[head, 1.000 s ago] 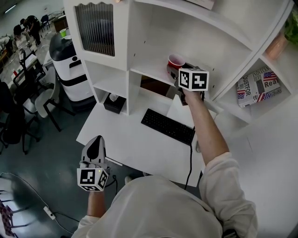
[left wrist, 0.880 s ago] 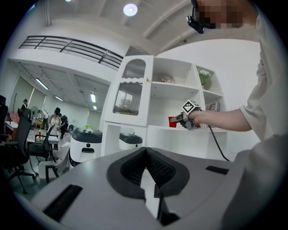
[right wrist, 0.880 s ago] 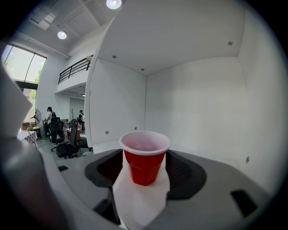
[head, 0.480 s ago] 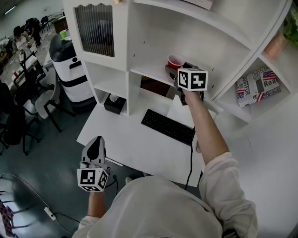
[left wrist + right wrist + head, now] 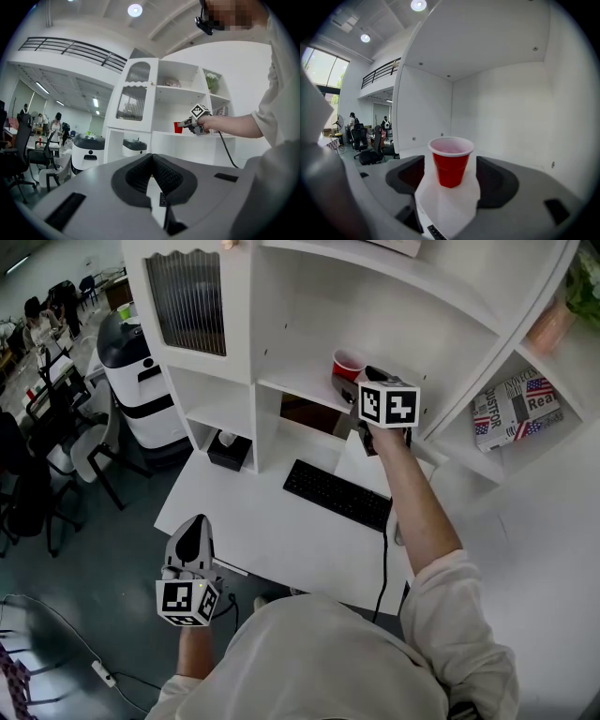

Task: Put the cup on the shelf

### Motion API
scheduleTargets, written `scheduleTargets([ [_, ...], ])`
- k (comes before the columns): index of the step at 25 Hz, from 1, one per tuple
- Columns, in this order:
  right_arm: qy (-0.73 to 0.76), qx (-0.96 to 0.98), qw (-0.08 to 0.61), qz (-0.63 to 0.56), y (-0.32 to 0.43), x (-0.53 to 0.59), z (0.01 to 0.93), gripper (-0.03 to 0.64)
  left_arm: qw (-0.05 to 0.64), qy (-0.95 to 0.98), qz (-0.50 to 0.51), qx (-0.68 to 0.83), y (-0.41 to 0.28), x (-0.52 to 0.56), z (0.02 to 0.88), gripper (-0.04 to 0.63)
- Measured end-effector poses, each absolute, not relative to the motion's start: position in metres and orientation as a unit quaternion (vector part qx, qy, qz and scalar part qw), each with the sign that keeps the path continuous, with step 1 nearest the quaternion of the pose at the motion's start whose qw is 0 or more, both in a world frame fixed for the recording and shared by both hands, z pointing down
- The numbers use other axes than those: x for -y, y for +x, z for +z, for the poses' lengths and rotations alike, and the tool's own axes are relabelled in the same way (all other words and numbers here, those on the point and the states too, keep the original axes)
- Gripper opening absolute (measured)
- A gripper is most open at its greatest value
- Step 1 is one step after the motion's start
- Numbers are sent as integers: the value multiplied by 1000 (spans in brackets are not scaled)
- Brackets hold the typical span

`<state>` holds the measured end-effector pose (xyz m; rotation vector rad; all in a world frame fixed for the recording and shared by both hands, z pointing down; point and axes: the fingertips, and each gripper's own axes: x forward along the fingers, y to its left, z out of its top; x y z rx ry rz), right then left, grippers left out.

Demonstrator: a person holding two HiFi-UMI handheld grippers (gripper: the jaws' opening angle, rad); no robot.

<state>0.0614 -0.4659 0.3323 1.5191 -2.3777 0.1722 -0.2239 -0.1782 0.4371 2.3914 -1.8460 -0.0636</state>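
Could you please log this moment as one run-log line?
cup: upright on shelf | right gripper: open, clear of cup | left gripper: shut, empty

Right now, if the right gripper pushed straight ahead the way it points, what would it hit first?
The red cup, standing upright on the shelf between the right gripper's open jaws, neither pad touching it. Beyond it, only the compartment's white back wall.

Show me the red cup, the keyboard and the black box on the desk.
red cup [image 5: 451, 168], right gripper view, on its red side wall.
keyboard [image 5: 337, 495], head view, middle of the keys.
black box [image 5: 228, 452], head view, on its dark front side.
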Motion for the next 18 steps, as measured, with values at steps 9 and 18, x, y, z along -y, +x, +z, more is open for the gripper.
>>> scheduleTargets([
  [9,525,838,142,50,70,438,319,348,56,800,-20,597,-213,181,433,2],
  [18,519,846,121,36,76,402,307,330,50,806,-19,589,-208,180,430,2],
])
